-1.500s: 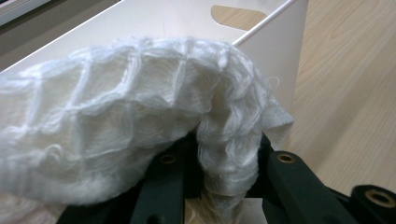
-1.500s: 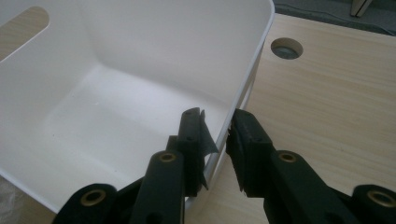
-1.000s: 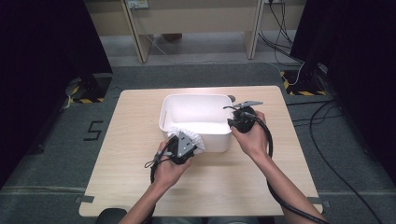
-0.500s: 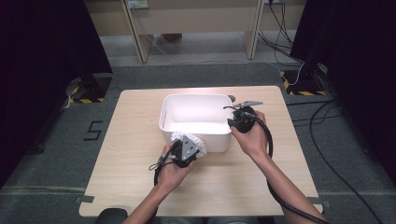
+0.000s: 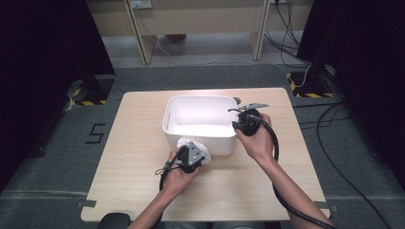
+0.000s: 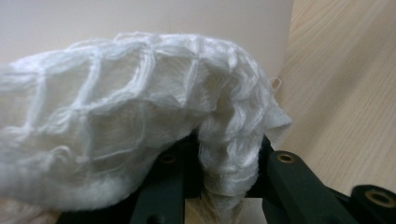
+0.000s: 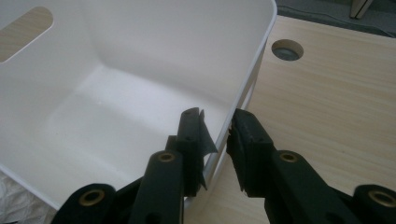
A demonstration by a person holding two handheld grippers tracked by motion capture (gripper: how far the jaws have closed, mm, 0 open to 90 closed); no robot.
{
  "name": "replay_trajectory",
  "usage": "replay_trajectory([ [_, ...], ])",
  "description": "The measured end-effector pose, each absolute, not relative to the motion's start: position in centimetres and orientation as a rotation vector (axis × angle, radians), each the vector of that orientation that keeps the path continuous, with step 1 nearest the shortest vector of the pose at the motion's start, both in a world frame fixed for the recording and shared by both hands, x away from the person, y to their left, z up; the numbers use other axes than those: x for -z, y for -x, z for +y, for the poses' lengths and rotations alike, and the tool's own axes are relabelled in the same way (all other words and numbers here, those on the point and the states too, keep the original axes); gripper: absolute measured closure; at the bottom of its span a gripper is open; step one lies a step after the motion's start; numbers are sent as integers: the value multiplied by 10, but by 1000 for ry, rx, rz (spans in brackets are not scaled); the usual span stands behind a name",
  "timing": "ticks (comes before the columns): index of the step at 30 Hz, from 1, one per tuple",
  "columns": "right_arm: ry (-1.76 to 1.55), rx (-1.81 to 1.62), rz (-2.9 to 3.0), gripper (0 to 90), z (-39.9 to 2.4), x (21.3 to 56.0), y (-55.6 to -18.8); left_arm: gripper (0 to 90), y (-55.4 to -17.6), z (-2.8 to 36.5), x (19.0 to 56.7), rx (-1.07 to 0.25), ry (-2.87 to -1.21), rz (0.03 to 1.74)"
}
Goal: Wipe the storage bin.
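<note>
- Pale wooden tabletop point(image 5: 133, 167) carries a white bin point(image 5: 200, 125).
- Left hand-held gripper point(image 5: 191, 155) is clamped on a soft, light mesh cloth point(image 6: 140, 121) just outside the bin's near wall; a bunched fold suits gripping.
- Right hand-held gripper point(image 7: 217, 135) straddles the bin's rim, apparently pinching it.

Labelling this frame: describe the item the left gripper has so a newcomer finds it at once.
On the wooden table, find the white tub. Against its near wall, the left gripper pinches a crumpled white cloth, the one soft, net-textured thing here.
</note>
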State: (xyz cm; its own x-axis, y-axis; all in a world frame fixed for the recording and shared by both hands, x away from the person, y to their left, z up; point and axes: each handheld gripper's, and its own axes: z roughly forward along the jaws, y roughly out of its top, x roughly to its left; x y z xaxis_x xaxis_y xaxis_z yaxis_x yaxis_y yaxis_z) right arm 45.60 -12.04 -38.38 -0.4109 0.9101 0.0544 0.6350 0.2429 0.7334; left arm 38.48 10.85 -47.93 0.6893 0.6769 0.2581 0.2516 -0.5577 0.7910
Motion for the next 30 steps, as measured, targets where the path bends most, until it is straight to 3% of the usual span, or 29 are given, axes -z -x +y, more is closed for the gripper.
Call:
replay_trajectory([
  [12,-1413,-983,2137,742,-120,384,-456,745,-389,106,495,-688,-2171,729],
  [30,-1420,-980,2133,741,-120,384,-456,745,-388,105,490,-682,-2163,733],
])
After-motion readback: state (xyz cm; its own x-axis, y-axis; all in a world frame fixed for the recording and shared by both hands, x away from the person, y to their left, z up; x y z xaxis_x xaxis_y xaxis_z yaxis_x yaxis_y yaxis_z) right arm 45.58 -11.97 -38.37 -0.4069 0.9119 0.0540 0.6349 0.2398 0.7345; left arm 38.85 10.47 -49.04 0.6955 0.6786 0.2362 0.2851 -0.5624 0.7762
